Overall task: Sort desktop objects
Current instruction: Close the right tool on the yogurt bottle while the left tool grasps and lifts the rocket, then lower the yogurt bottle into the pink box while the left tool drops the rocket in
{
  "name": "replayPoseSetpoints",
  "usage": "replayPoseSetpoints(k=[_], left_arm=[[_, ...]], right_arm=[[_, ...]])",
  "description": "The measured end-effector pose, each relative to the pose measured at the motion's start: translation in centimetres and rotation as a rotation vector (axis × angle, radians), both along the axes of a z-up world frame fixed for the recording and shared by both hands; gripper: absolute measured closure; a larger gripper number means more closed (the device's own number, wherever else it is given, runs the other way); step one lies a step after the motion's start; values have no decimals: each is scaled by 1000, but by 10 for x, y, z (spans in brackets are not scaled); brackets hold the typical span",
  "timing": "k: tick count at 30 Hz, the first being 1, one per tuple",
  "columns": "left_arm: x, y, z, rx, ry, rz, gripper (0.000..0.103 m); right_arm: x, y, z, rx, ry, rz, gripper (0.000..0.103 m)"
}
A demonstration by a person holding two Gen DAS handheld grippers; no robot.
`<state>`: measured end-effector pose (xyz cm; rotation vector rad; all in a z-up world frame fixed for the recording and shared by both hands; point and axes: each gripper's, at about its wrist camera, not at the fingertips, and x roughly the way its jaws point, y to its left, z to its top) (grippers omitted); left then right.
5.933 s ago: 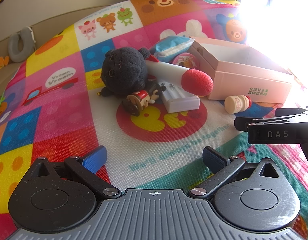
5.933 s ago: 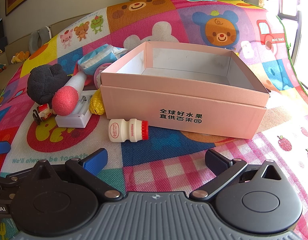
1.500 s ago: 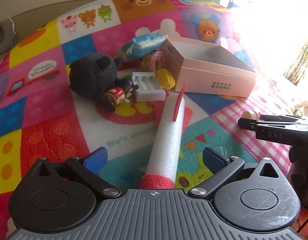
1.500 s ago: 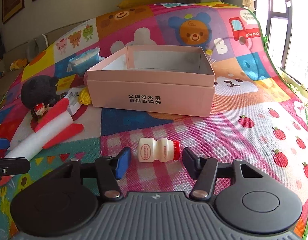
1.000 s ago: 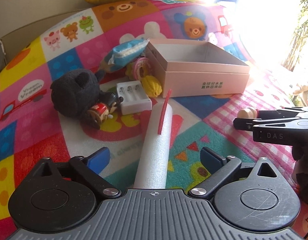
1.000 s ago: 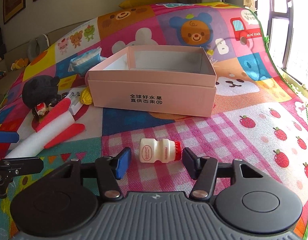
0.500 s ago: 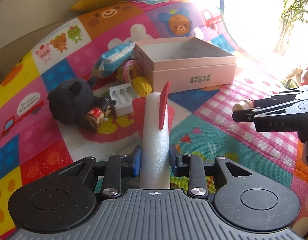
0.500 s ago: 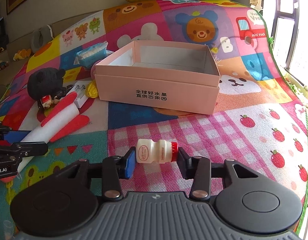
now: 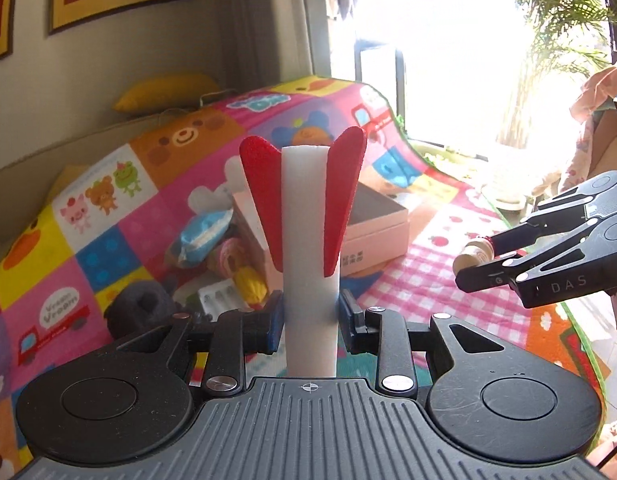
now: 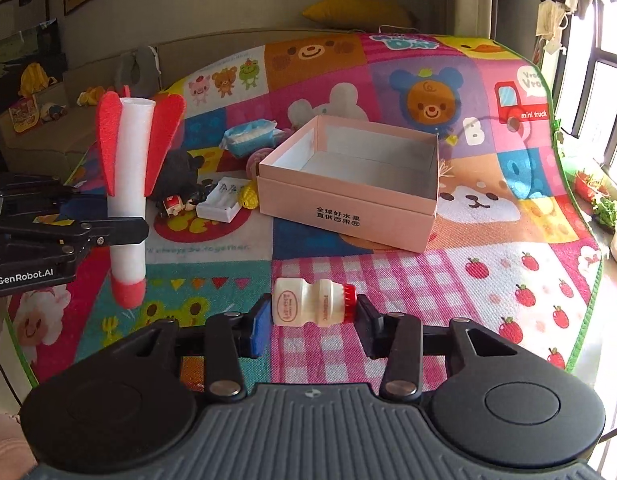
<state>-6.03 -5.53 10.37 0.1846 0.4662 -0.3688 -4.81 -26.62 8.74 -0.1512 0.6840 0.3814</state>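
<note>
My left gripper (image 9: 310, 322) is shut on a white foam rocket (image 9: 310, 264) with red fins, held upright above the mat; it also shows in the right wrist view (image 10: 128, 200). My right gripper (image 10: 310, 320) is shut on a small yogurt drink bottle (image 10: 312, 306) with a red cap, held sideways above the mat; the bottle shows in the left wrist view (image 9: 474, 254). An open pink box (image 10: 348, 208) stands on the mat ahead and looks empty.
A black plush toy (image 10: 180, 172), a small figurine (image 10: 174, 204), a white battery case (image 10: 222, 202), a yellow knitted item (image 10: 250, 194) and a blue tissue pack (image 10: 248, 138) lie left of the box on the colourful play mat (image 10: 488, 288). A window is at right.
Both grippers have risen from the mat with their objects. The rocket now stands upright, lifted off the mat. The bottle is lifted too.
</note>
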Motion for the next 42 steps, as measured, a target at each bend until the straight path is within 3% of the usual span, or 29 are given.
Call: replayPoseSetpoints(k=[4, 7, 10, 11, 13, 15, 17, 19, 24, 29, 32, 35, 36, 39, 42], left_arm=[[43, -11, 22, -42, -35, -48, 71], [100, -21, 36, -82, -35, -66, 71], [161, -26, 42, -158, 21, -65, 71], [187, -24, 42, -204, 77, -80, 70], [226, -19, 37, -277, 165, -83, 51], [249, -10, 30, -279, 207, -21, 44], [248, 3, 21, -239, 193, 9, 37], [238, 18, 11, -212, 183, 31, 20], [201, 38, -14, -160, 163, 44, 11], [151, 44, -32, -108, 107, 115, 4], [136, 49, -47, -114, 151, 173, 1], [128, 62, -60, -152, 218, 199, 0], [126, 66, -63, -162, 228, 212, 0], [121, 80, -68, -189, 245, 240, 0], [120, 90, -68, -218, 248, 245, 0]], right_arm=[[16, -9, 36, -3, -117, -41, 60], [47, -13, 64, 10, -201, -83, 60], [94, -13, 82, 15, -247, -138, 60], [113, -12, 85, 10, -251, -158, 60], [150, -8, 83, 2, -221, -172, 60], [184, -2, 72, -12, -174, -158, 58], [207, 3, 57, -42, -142, -186, 56], [217, 4, 41, -49, -117, -182, 56], [229, 13, 8, -52, -55, -154, 56], [243, 38, -6, 39, 25, -95, 56], [257, 57, -8, 79, 54, -88, 44], [281, 82, -17, 90, 117, -109, 42], [288, 88, -21, 89, 143, -116, 43], [304, 105, -34, 62, 234, -122, 75], [299, 113, -36, 24, 280, -117, 75]])
